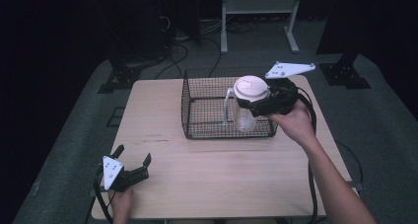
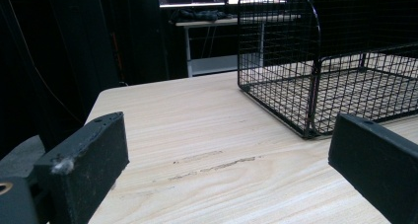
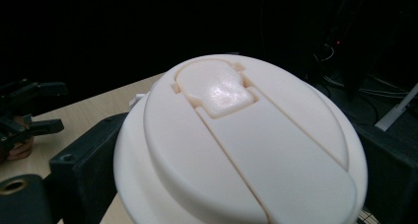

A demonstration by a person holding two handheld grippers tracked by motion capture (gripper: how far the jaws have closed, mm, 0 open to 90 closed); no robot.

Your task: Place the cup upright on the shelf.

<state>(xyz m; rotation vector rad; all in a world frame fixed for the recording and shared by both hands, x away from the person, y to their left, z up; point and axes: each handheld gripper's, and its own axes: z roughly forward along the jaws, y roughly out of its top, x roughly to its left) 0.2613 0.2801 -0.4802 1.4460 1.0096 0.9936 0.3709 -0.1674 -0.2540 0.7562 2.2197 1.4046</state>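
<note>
A clear plastic pitcher with a cream round lid (image 1: pixel 249 101) is held upright over the right end of the black wire basket (image 1: pixel 197 88), pinched just below the lid by the right gripper (image 1: pixel 256 105), which comes in level from the right. Whether its base touches the mesh cannot be told. The left gripper (image 1: pixel 133 157) rests well apart at the wooden table (image 1: pixel 222 174) corner, jaws spread and empty.

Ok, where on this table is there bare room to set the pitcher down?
The wide strip of table between the wire basket and the near edge is bare, as is the left side beside the basket. It is crowded inside the basket's right end, where the right gripper holds the pitcher.
</note>
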